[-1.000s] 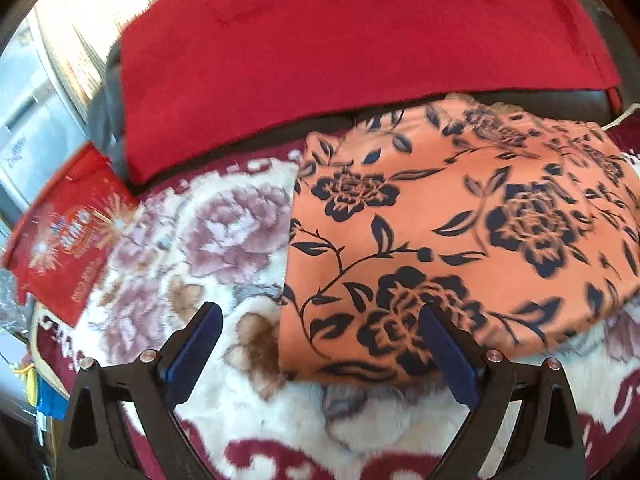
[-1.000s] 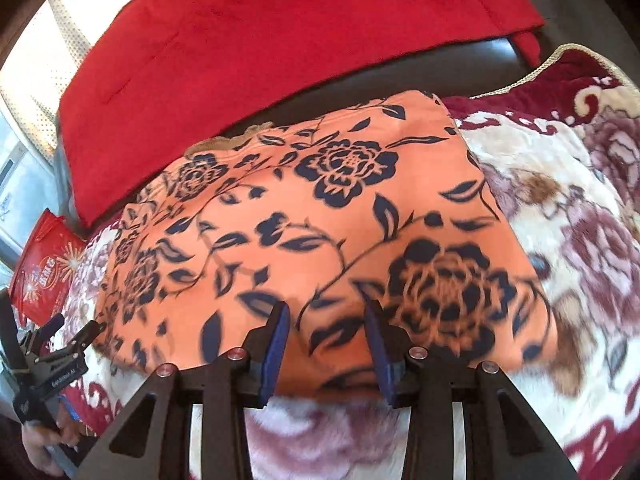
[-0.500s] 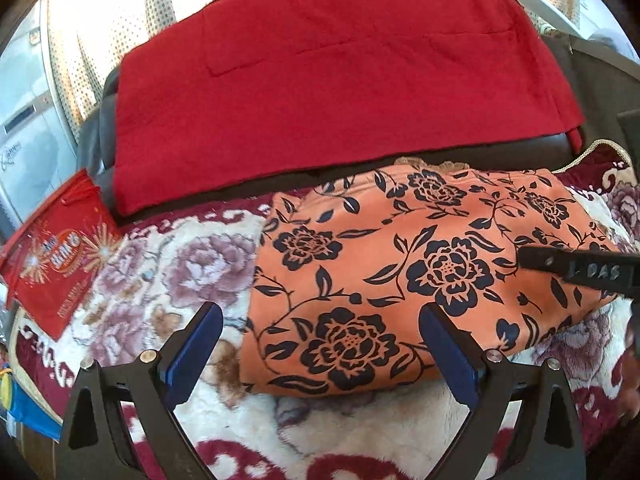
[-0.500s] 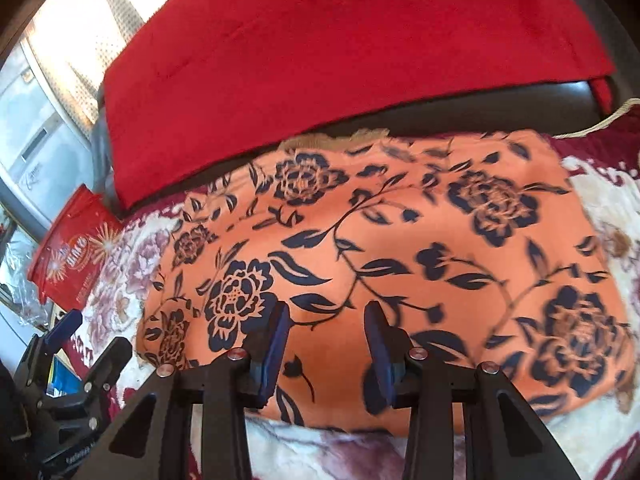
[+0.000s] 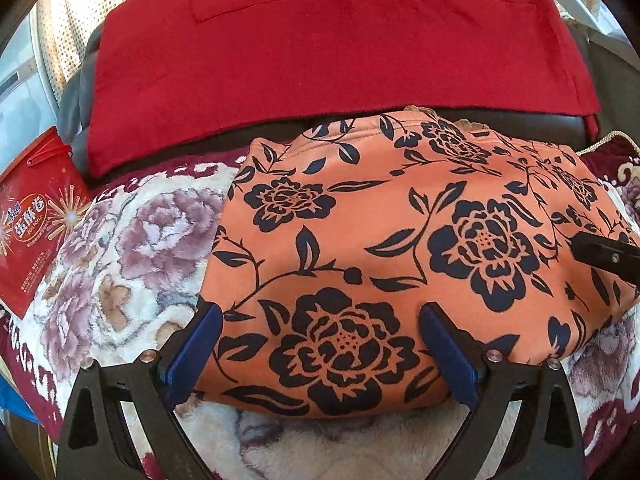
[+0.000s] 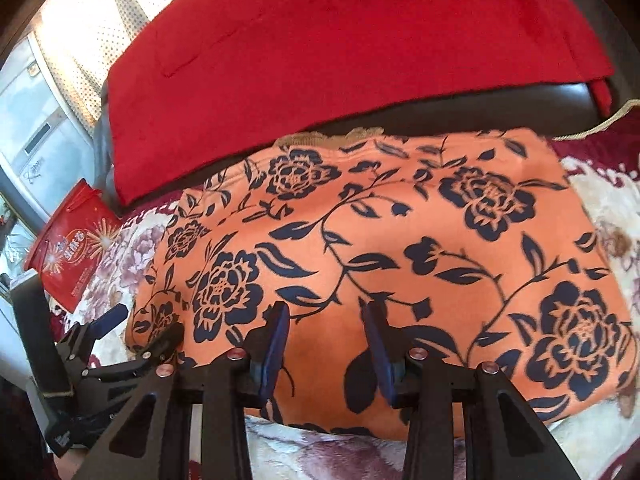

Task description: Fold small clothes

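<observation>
An orange garment with dark blue flowers (image 5: 360,240) lies folded flat on a flowered blanket (image 5: 132,248). My left gripper (image 5: 320,320) hovers over its near left corner, jaws wide apart, nothing between the pads. My right gripper (image 6: 326,320) hangs over the garment's (image 6: 380,248) near edge around the middle, jaws partly apart and open, the cloth flat beneath them. In the left wrist view one black finger (image 5: 604,254) of the right gripper pokes in at the right edge. The right wrist view catches the left gripper (image 6: 144,322) at the garment's lower left corner.
A red cloth (image 5: 320,48) drapes over the dark sofa back (image 6: 480,108) just behind the garment. A red printed bag (image 5: 32,220) stands at the left end of the blanket. Curtains and a window lie beyond on the left.
The left gripper pulled back, then came in closer and lower over the garment's near left corner. The right gripper slid left along the near edge, then stayed. Both stay open.
</observation>
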Demonstrator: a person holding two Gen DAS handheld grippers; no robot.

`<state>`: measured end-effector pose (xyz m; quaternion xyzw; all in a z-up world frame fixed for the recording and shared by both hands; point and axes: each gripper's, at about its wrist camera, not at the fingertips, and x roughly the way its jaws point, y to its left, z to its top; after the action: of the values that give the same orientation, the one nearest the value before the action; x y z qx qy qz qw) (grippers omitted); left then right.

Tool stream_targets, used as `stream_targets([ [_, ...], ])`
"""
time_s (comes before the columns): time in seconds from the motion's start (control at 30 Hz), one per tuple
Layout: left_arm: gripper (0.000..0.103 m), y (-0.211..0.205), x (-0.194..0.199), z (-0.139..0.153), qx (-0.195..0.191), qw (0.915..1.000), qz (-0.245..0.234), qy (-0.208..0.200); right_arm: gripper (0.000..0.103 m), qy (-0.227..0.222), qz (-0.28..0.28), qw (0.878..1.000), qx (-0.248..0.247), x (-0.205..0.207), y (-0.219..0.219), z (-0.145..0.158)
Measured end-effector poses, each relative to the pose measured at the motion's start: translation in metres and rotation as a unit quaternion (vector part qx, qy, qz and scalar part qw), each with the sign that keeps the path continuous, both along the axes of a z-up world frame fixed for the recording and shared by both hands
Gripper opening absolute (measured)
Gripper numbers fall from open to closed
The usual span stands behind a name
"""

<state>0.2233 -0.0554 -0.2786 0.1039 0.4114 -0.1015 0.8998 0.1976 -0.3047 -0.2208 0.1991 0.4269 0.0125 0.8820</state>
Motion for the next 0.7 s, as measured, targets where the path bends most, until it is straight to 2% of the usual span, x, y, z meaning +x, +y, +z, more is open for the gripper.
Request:
stream_targets([
  [0.13,0.098,0.001,0.003,-0.003,-0.003,1.0000,0.003,0.007,0.043,0.015,0.001,1.000,0.009,0.002,-0.003,-0.013],
  [0.37,0.098,0.003,0.000,-0.001,0.003,1.0000,0.009,0.005,0.043,-0.002,-0.006,1.000,0.015,-0.017,-0.004,0.001],
  [0.47,0.099,0.002,0.001,-0.007,0.005,0.9998,0.006,0.016,0.046,0.010,-0.015,1.000,0.019,-0.024,-0.008,-0.004],
  [0.53,0.099,0.004,0.003,-0.010,0.002,0.9992,0.007,0.039,0.049,0.042,-0.015,0.998,0.035,-0.023,-0.013,-0.017],
  [0.57,0.099,0.007,0.002,-0.008,0.001,0.9989,0.008,0.045,0.049,0.042,-0.018,0.998,0.045,-0.026,-0.016,-0.018],
  [0.67,0.098,0.017,-0.006,0.005,0.001,0.9984,0.016,0.055,0.052,0.018,-0.043,0.995,0.087,-0.047,-0.029,-0.008],
  [0.7,0.098,0.022,-0.010,0.009,-0.008,0.9979,0.019,0.061,0.056,0.008,-0.052,0.994,0.097,-0.055,-0.034,-0.006],
])
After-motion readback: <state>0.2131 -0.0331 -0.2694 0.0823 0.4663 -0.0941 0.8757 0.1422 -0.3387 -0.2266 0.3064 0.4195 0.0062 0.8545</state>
